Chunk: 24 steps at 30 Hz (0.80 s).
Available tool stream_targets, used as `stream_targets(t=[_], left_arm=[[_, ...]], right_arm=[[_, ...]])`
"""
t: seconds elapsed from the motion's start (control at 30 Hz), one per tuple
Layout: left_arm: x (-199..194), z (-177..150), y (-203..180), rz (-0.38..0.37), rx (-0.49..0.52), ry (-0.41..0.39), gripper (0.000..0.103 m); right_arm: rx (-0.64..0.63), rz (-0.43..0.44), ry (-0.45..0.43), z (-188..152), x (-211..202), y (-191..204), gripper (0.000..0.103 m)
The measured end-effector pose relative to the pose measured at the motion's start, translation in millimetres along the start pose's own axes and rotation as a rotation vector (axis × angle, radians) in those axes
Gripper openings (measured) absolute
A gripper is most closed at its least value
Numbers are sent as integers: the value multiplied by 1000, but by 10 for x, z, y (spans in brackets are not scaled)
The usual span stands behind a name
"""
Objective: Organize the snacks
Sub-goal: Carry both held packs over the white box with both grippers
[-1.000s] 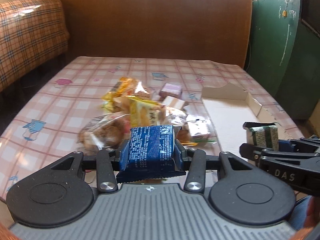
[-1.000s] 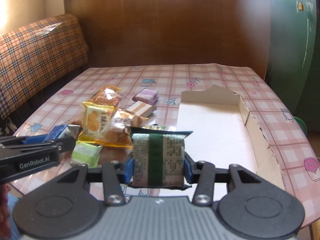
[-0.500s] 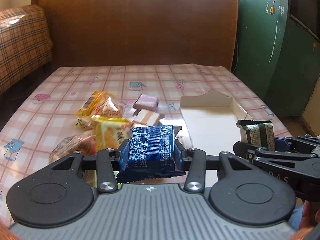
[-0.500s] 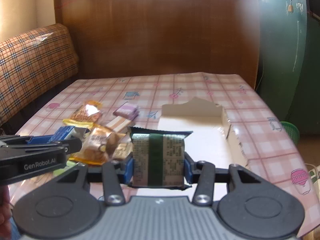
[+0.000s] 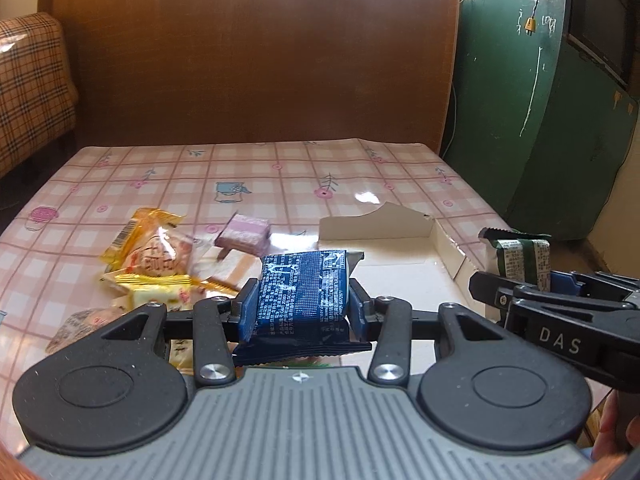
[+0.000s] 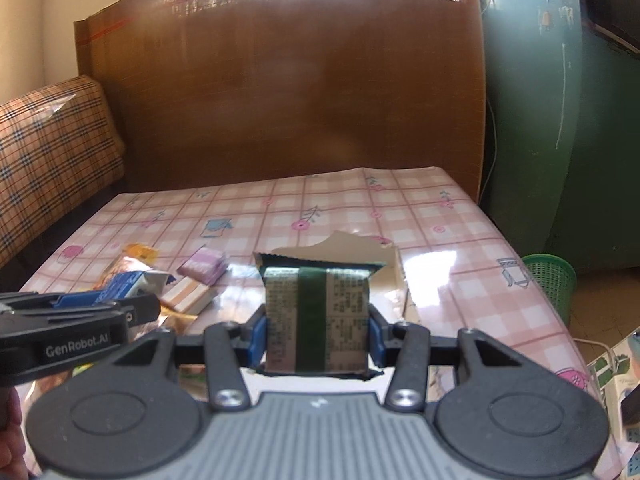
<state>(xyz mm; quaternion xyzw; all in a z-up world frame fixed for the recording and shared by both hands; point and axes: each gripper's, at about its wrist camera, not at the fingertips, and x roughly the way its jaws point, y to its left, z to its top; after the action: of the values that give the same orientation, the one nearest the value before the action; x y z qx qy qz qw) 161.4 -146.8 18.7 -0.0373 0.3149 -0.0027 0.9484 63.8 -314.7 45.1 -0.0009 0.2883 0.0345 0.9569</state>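
My left gripper (image 5: 302, 300) is shut on a blue snack packet (image 5: 300, 288), held above the table's near edge. My right gripper (image 6: 316, 328) is shut on a green-and-white snack packet (image 6: 316, 316), also held up; it shows at the right of the left wrist view (image 5: 520, 260). A low open cardboard box (image 5: 376, 228) lies on the table ahead right, mostly hidden behind the green packet in the right wrist view (image 6: 352, 242). A pile of loose snacks lies to the left: a yellow packet (image 5: 152, 244), a purple wafer pack (image 5: 244, 234) and others.
The table has a pink checked cloth (image 5: 256, 176). A brown board (image 5: 256, 60) stands behind it, a plaid sofa (image 6: 48, 152) to the left, a green cabinet (image 5: 540, 100) to the right. A green basket (image 6: 550, 276) stands on the floor at right.
Both grippers have risen and tilted up with their packets still held; the table and box now sit lower and farther away in both views.
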Motion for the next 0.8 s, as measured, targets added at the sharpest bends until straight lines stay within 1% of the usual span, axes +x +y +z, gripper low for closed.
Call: stream_targets(t=[0.23,0.37,0.8], left_arm=[[222,76,-97,-28,7,14,53],[286,108,-140,-38,8,23,53],[575,198,-239,-59,16,47,53]], right_arm=[[9,-16,18,85,137,-115,47],[10,-14,28,121,230,-173,47],[21,-21,60,285,648,-303,47]])
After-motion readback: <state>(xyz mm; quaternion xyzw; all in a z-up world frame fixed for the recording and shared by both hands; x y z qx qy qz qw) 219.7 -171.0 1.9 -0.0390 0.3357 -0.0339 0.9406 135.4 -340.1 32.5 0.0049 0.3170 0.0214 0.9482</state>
